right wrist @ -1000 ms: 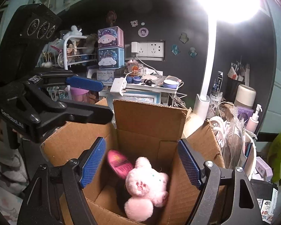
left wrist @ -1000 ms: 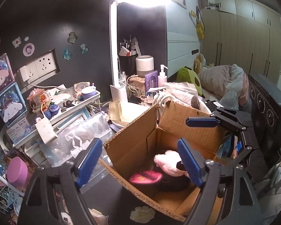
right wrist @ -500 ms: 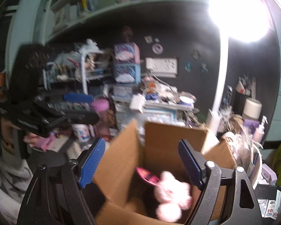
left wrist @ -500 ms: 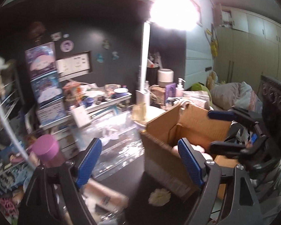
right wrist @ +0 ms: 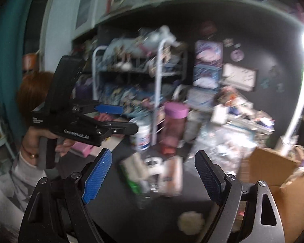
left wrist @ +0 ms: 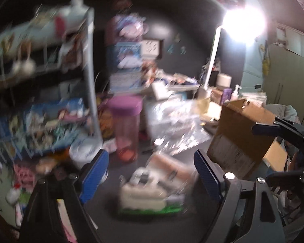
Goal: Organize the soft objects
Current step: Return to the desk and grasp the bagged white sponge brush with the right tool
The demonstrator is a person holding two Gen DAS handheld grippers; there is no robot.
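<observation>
Cluttered dark desk [left wrist: 131,182], cardboard box [left wrist: 243,133] at right, left gripper [left wrist: 150,174] and right gripper [right wrist: 152,174] level, jaws apart, empty.

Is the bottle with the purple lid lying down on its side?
No, the bottle stands upright on the dark table, purple lid on top, in front of the white shelf rack.

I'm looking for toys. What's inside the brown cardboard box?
Both views show only the outside walls and the open top flaps of the cardboard box. Its own sides cover the inside, so I can't tell what is in there.
</observation>
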